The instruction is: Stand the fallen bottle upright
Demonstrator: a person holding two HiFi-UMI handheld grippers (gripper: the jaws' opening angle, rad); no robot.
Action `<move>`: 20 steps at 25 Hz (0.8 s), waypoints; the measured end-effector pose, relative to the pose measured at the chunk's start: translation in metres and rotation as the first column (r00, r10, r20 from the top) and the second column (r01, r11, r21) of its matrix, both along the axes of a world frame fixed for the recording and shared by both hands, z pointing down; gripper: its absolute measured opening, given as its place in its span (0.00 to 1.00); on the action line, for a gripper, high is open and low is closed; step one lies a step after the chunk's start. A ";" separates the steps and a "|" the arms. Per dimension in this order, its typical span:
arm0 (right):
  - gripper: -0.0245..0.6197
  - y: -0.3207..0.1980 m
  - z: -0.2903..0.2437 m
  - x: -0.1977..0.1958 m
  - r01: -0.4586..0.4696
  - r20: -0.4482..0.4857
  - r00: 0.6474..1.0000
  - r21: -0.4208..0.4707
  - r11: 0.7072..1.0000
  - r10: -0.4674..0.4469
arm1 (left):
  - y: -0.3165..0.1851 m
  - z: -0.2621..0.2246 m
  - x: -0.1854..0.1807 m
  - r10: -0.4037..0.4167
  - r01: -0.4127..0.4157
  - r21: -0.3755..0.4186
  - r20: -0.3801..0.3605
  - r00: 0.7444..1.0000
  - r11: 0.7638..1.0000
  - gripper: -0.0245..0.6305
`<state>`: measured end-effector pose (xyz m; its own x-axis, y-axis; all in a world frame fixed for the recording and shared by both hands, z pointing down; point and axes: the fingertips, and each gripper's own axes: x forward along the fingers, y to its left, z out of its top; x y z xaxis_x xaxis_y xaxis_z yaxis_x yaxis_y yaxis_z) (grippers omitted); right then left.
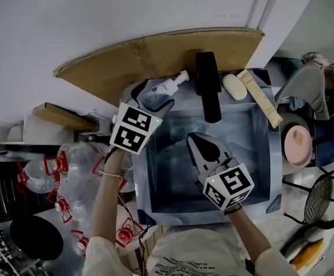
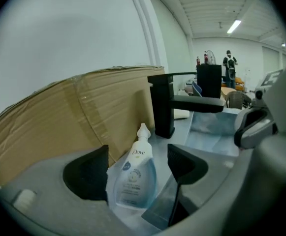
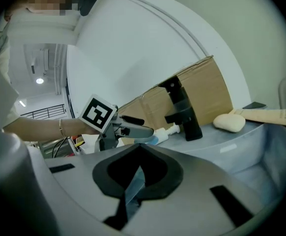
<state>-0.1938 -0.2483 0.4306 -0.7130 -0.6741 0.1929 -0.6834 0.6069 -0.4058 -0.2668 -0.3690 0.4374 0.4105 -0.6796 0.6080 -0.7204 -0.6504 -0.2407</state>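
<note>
The bottle (image 2: 134, 177), a clear bluish pump bottle with a white nozzle, lies on its side on the back left corner of the sink rim (image 1: 257, 112), just in front of a leaning cardboard sheet (image 1: 155, 55). Its nozzle points toward the black faucet (image 1: 208, 88). How much liquid is inside cannot be made out.

The left gripper (image 1: 153, 98) sits over the bottle with its fingers (image 2: 89, 173) spread wide. The bottle's body lies between them, and neither pad presses on it. In the head view the gripper covers most of the bottle, leaving only the nozzle and part of the label showing.

The right gripper (image 3: 137, 156) hovers above the sink basin with its fingers closed together and nothing between them. The basin floor below it is streaky grey-blue, and the gripper hides part of it.

On the rim right of the faucet rests a pale bar of soap (image 1: 234, 87), with a long beige box (image 1: 260, 98) beside it. Further right is a pink bowl (image 1: 298, 145) with a pale patch inside that is too unclear to name. At the left, several clear plastic bottles with red labels (image 1: 69, 180) are heaped together, partly cut off by the arm.
</note>
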 end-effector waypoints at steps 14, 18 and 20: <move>0.04 0.001 0.020 0.020 -0.071 0.004 0.997 -0.064 0.995 0.071 | -0.029 0.044 0.031 0.164 -0.143 -0.254 0.065 0.984 0.957 0.58; 0.05 0.002 0.023 0.023 -0.075 0.012 0.997 -0.071 0.995 0.076 | -0.029 0.057 0.028 0.185 -0.142 -0.324 0.106 0.977 0.935 0.58; 0.04 0.003 0.025 0.024 -0.077 0.014 0.997 -0.079 0.994 0.078 | -0.030 0.060 0.026 0.181 -0.135 -0.340 0.107 0.978 0.931 0.58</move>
<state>-0.1697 -0.2452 0.4554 -0.6629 -0.7108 0.2353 -0.7198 0.5185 -0.4616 -0.2413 -0.3992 0.4977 0.3949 -0.3649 0.8432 -0.5780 -0.8121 -0.0807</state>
